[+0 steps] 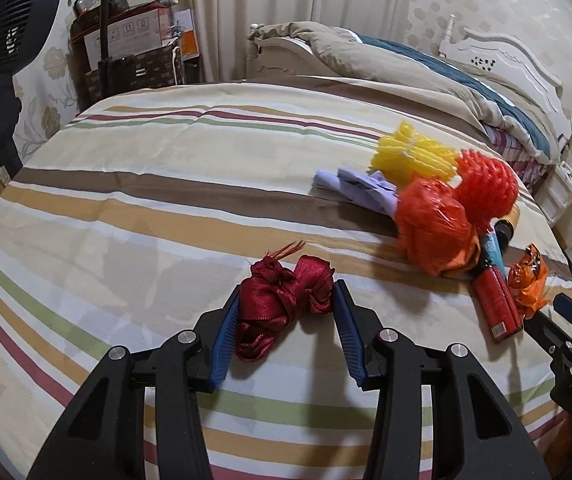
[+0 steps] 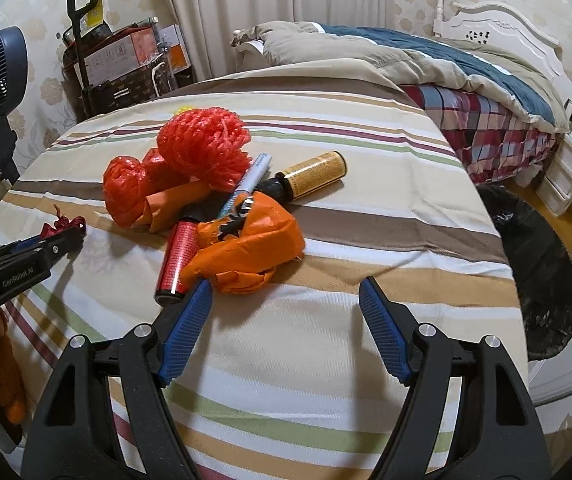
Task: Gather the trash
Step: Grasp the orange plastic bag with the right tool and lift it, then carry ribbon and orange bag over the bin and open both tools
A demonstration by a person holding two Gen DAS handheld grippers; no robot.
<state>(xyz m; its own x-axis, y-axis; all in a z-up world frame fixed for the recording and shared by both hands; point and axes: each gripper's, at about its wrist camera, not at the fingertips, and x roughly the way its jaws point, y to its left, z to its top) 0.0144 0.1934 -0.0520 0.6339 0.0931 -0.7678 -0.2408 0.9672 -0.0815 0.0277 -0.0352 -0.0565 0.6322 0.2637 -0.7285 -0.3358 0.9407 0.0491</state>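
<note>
On the striped bed point(image 1: 134, 200) we are early in the job: nearly all the trash still lies there. Our left claw point(image 1: 286, 320) pinches a red ribbon wad point(image 1: 282, 304) between its blue pads, the wad resting on the sheet. Our right claw point(image 2: 286, 316) is spread and empty, its left pad just beside the crumpled orange wrapper point(image 2: 254, 248). Left to collect, we judge: the red tube point(image 2: 176, 260), a pen point(image 2: 252, 176), a yellow bottle point(image 2: 313, 172), orange bags point(image 2: 126, 192), a red mesh ball point(image 2: 202, 148), yellow mesh point(image 1: 413, 156) and a lilac cloth point(image 1: 361, 188). A black bin bag point(image 2: 537, 264) waits at the bed's right. The pile is tangled, so pieces overlap.
</note>
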